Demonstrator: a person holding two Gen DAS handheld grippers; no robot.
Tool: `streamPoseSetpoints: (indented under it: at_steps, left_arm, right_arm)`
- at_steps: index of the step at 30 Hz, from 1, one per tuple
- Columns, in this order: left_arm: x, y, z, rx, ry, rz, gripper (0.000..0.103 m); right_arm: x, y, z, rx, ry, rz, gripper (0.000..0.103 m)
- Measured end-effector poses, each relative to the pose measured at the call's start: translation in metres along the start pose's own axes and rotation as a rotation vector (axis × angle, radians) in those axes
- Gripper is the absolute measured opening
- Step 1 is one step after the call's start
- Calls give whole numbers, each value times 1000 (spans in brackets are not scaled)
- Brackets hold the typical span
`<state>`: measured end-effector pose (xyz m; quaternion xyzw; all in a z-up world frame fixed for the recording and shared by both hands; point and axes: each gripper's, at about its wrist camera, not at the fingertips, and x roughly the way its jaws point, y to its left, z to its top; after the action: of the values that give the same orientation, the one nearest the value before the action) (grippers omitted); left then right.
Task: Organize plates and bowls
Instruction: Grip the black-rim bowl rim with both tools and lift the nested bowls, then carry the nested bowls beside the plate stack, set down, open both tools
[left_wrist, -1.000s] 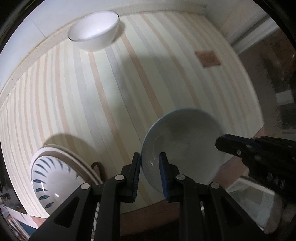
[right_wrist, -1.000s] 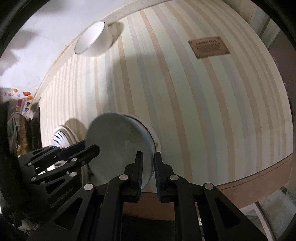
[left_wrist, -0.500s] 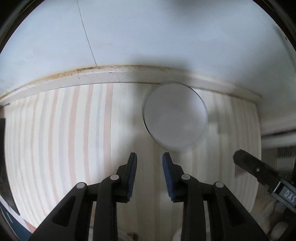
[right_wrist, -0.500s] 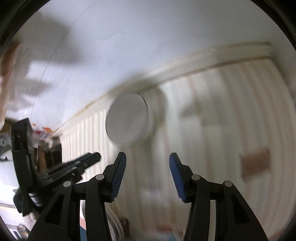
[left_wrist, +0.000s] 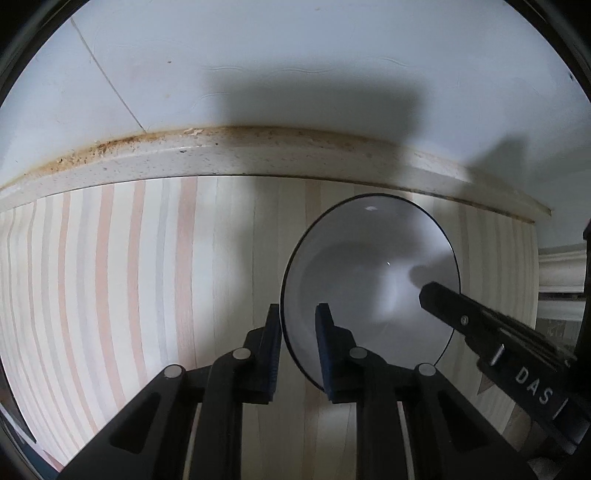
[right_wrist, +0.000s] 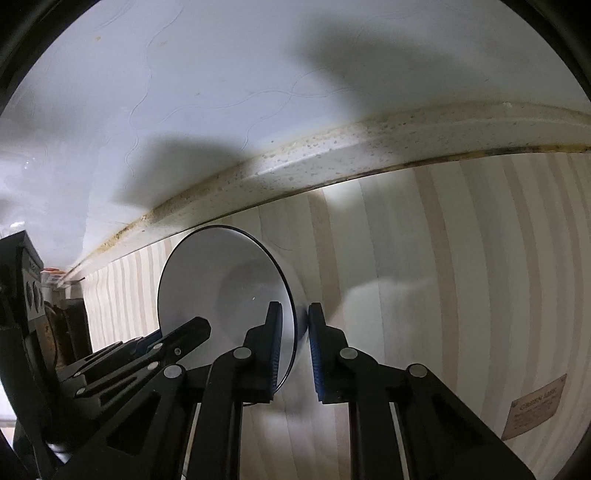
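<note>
Left hand-held gripper (left_wrist: 298, 345): jaws straddle the bowl (left_wrist: 369, 280) rim, gap visible, not clamped. Right hand-held gripper (right_wrist: 295, 345): same at opposite rim. Bowl sits on striped desk (left_wrist: 129, 277), near the wall (left_wrist: 295, 74).

The white bowl (left_wrist: 369, 284) sits on the striped mat (left_wrist: 129, 277) close to the speckled ledge (left_wrist: 221, 157) at the foot of the wall (left_wrist: 295, 66); only a narrow strip of mat separates the bowl's far rim from the ledge. The left gripper (left_wrist: 297, 345) straddles the bowl's left rim and the right gripper (right_wrist: 295, 343) straddles the right rim, one finger inside and one outside each, partly occupying the bowl interior. To the left of the bowl in the left wrist view, the mat is open. In the right wrist view, the mat to the right is open up to a brown label (right_wrist: 535, 410).
</note>
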<state>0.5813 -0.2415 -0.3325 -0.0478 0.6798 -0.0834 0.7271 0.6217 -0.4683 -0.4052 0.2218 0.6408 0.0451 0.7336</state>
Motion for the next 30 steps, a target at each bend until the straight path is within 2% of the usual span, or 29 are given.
streamPoseSetpoints:
  at_steps: [10, 17, 22, 30]
  left_arm:
    - [-40, -20, -22, 42, -65, -8, 16]
    - [-86, -26, -55, 84, -127, -11, 16]
    - [-117, -26, -90, 123, -151, -22, 16]
    - [-138, -45, -143, 179, -172, -39, 16]
  right_arm:
    - [-40, 18, -32, -39, -55, -17, 16]
    - [-80, 25, -66, -43, -99, -7, 16]
    - [-121, 24, -107, -40, -140, 9, 16]
    - [-167, 20, -177, -38, -187, 18, 16]
